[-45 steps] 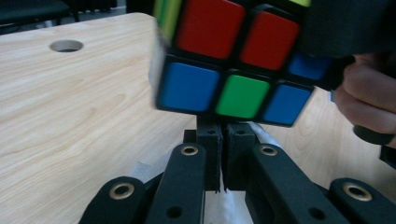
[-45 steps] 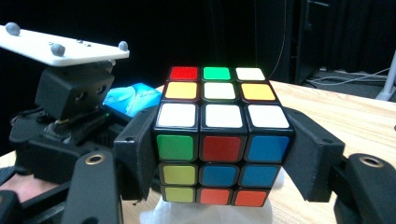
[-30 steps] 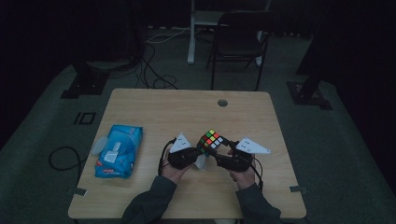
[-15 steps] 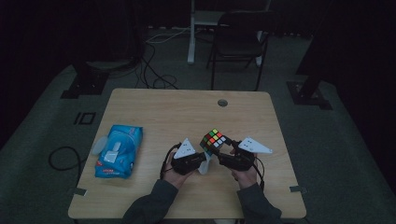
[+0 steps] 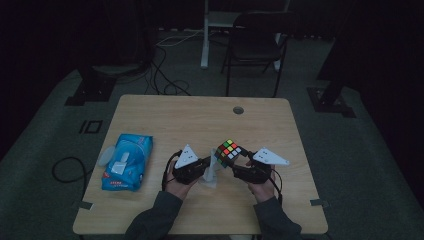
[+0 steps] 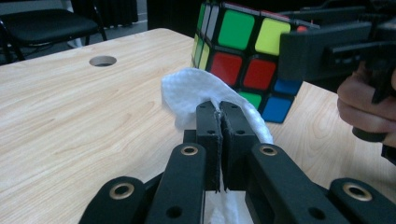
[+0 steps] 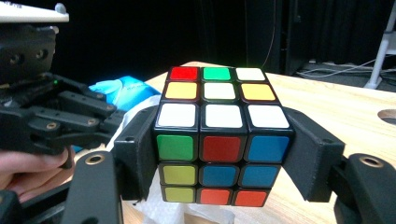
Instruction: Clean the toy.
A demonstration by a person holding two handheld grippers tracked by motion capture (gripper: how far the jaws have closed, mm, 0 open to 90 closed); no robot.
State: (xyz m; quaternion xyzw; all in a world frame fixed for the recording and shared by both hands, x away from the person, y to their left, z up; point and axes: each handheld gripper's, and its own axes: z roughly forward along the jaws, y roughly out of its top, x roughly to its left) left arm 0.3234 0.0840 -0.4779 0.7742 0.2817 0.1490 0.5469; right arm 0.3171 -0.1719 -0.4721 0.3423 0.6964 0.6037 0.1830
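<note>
Just left of the puzzle cube [image 5: 228, 151], the left gripper [image 6: 219, 122] pinches a white wipe [image 6: 196, 88], its tip aimed at the cube's near face; the right gripper [image 7: 223, 158] clamps the cube above the table [image 5: 165, 115].

I am sitting in what is looking like a recording studio or lab: black curtains [image 5: 60, 40] are hanging all around, grey carpet [image 5: 45, 150] is covering the floor, cables [image 5: 165, 75] are trailing behind a lone wooden surface [image 5: 200, 120], stand feet [image 5: 85, 90] are flanking it, and a folding chair [image 5: 255, 45] is waiting beyond.
</note>
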